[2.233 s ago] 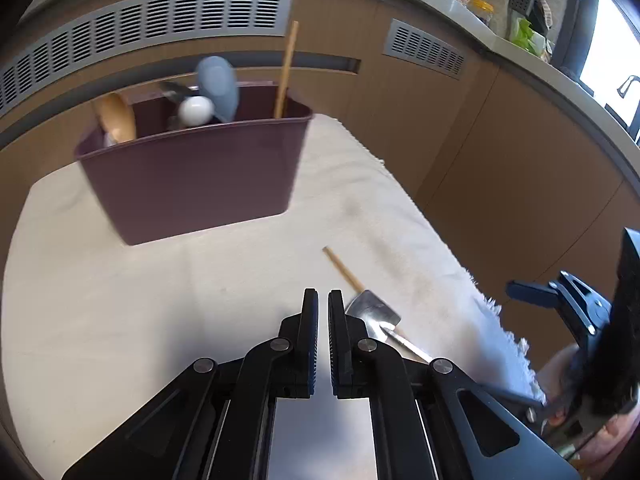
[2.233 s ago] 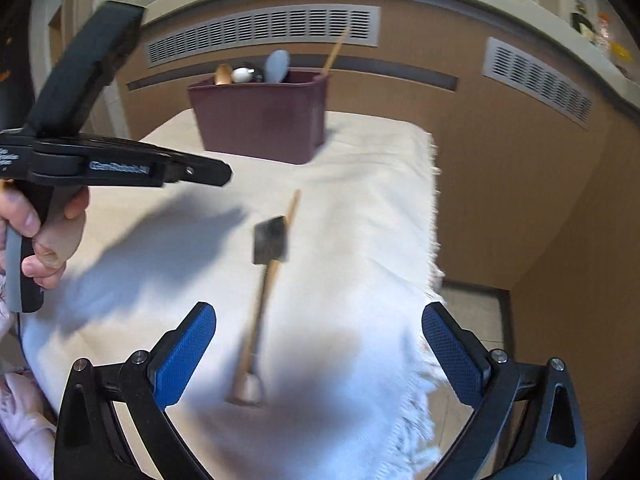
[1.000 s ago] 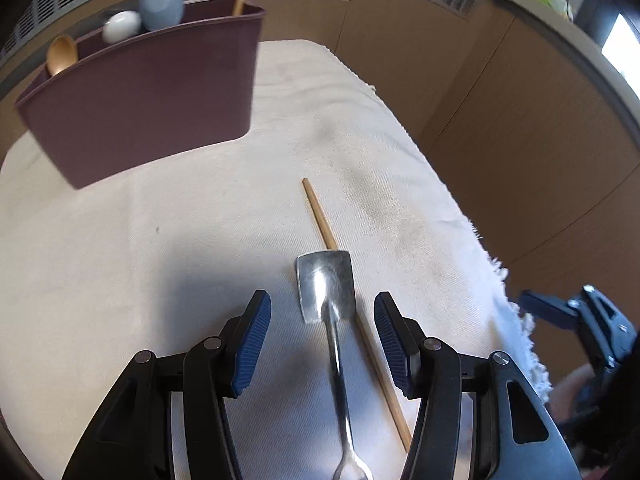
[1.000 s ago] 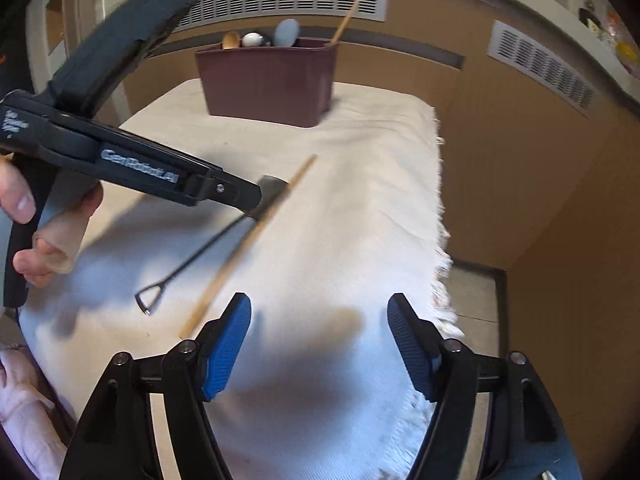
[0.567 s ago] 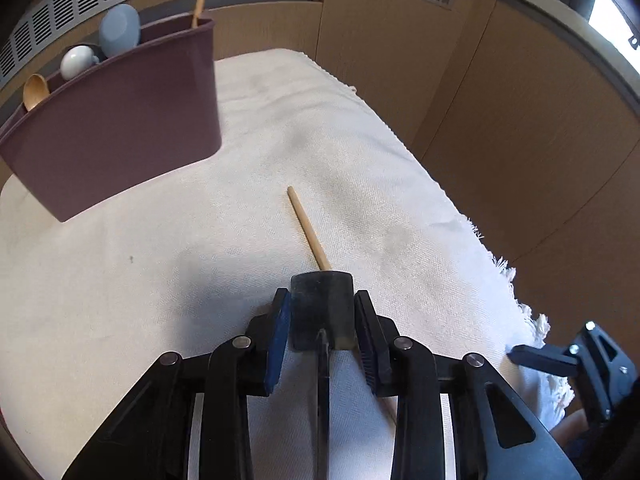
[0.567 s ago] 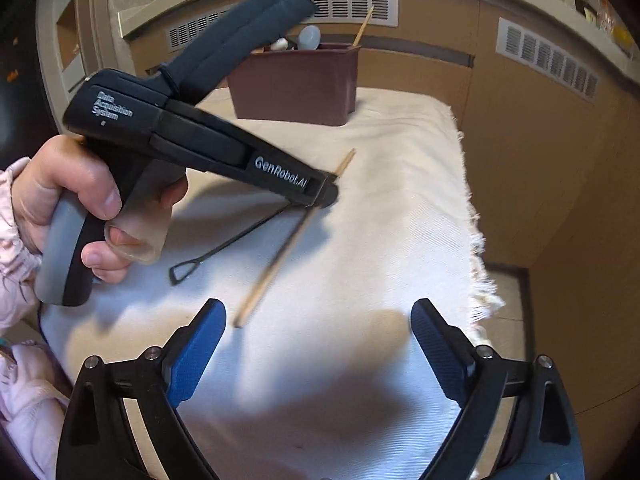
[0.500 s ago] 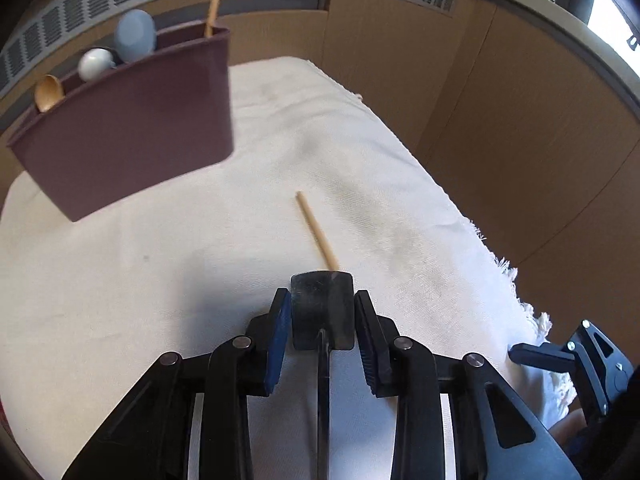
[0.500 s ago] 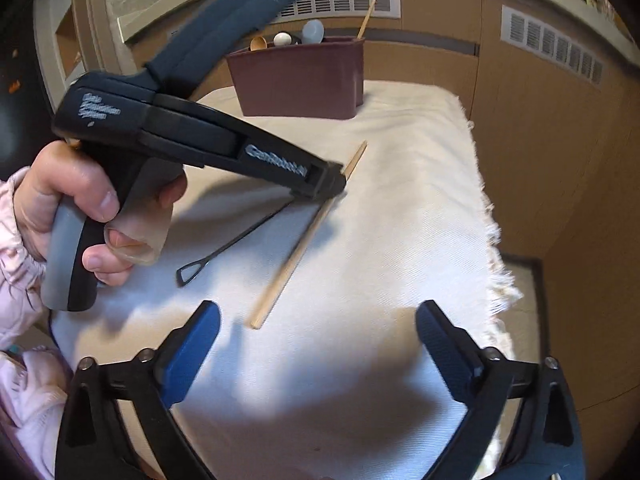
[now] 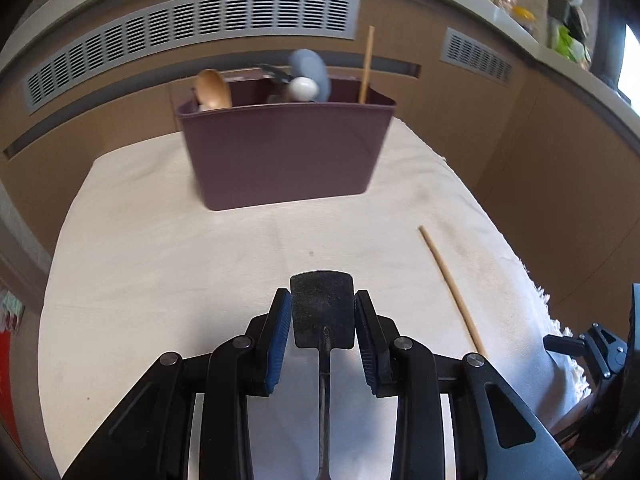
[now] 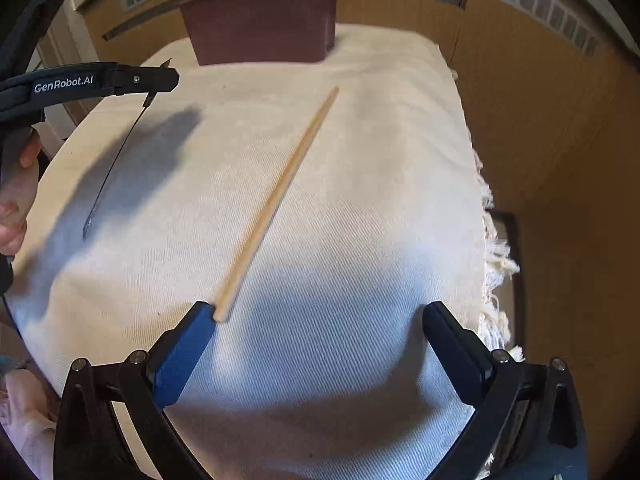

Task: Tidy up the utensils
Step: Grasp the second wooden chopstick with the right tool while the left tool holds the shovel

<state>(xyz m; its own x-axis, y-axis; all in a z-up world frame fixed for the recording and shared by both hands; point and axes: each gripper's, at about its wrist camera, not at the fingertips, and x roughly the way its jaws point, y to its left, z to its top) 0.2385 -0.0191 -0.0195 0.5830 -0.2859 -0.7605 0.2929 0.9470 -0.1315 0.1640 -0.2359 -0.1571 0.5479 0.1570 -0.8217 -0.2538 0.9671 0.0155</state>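
The desk, draped in a cream cloth, carries a maroon utensil bin at its far end, against the wooden wall with its vent grilles. The bin already holds a wooden spoon, a blue-headed utensil, a white one and an upright chopstick, so most of the sorting looks done. Two pieces are left. The left tongs are clenched on the flat blade of a metal spatula, held clear of the cloth with its thin handle trailing back beneath them. A second chopstick lies loose on the cloth; the right tongs stand released and wide at its near end, the left-hand pad just beside the tip. Nothing blocks the path to the bin.
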